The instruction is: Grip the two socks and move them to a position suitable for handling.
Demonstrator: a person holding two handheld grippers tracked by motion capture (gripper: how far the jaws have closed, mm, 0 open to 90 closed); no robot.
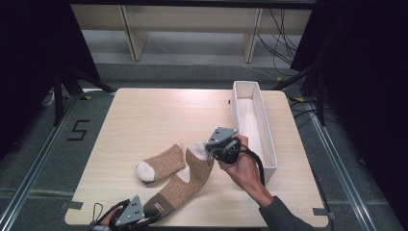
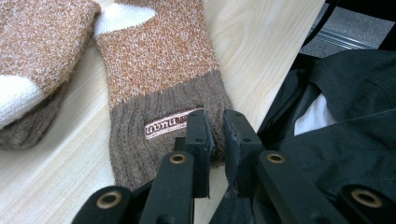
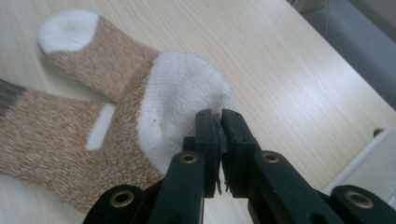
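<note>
My left hand-held gripper (image 2: 215, 135) pinched the fuzzy sock's (image 1: 180, 185) ribbed brown cuff beside its unreadable woven label (image 2: 170, 123); my right hand-held gripper (image 3: 219, 122) clamped its white toe at two o'clock.

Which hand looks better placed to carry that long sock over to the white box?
Probably the right gripper: it pinches the sock by its white toe, beside the box. The left gripper grips the cuff, farther away.

A pale wooden surface (image 1: 144, 115) is set on a grey carpeted floor (image 1: 43, 159), where a black "5" (image 1: 78, 130) is marked at the left. Light wooden shelving (image 1: 192, 29) is seen behind. Black cables (image 1: 281, 38) are trailed at the right, and dark curtains (image 1: 29, 57) are hung at both sides.
</note>
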